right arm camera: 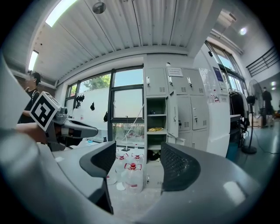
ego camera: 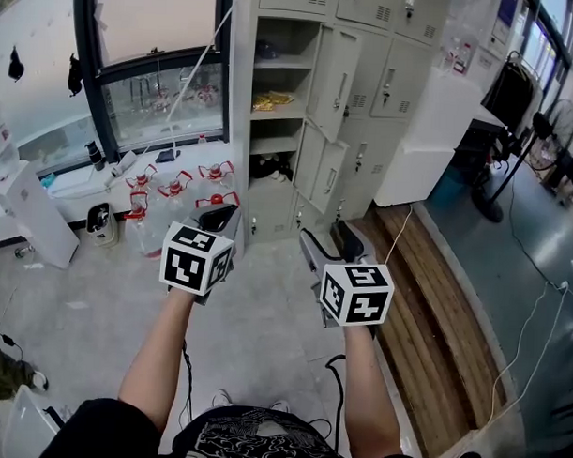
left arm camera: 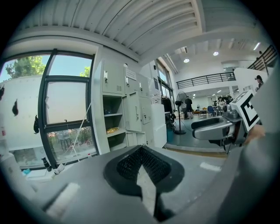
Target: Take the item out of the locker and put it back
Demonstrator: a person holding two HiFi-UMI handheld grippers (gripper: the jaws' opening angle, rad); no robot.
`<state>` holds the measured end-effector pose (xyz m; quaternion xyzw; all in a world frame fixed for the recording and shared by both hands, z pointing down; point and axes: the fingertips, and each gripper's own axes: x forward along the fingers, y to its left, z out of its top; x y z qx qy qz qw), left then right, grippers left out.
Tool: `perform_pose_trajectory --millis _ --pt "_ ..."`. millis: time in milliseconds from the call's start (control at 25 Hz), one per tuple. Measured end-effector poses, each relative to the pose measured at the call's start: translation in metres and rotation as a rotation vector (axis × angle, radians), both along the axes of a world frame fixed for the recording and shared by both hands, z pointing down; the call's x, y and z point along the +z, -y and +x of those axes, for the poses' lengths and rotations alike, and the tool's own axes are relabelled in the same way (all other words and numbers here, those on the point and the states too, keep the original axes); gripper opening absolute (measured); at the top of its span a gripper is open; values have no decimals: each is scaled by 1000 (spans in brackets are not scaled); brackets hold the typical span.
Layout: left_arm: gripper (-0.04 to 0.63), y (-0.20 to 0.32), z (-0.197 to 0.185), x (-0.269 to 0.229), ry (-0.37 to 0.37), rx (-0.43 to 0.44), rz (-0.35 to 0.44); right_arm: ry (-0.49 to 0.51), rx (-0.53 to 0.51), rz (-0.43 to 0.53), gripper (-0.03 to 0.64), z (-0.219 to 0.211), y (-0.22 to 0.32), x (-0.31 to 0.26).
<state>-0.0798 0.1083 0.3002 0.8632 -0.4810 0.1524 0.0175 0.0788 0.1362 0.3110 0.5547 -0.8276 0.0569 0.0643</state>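
Seemingly poised to reach, left gripper [ego camera: 220, 215] (fingers [left arm camera: 131, 165] together) and right gripper [ego camera: 329, 242] (fingers [right arm camera: 178, 167] spread, empty) point at the open locker [ego camera: 242, 100] holding the yellow item [ego camera: 272, 101].

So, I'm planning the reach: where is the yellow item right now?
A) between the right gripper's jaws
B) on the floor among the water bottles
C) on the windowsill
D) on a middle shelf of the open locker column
D: the yellow item lies on a middle shelf of the open locker column, untouched.
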Motion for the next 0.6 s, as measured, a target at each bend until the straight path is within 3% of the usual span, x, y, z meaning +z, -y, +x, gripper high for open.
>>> perform_pose_trajectory --millis 600 --pt "2 -3 33 10 -11 -109 1 20 -89 5 427 42 8 3"
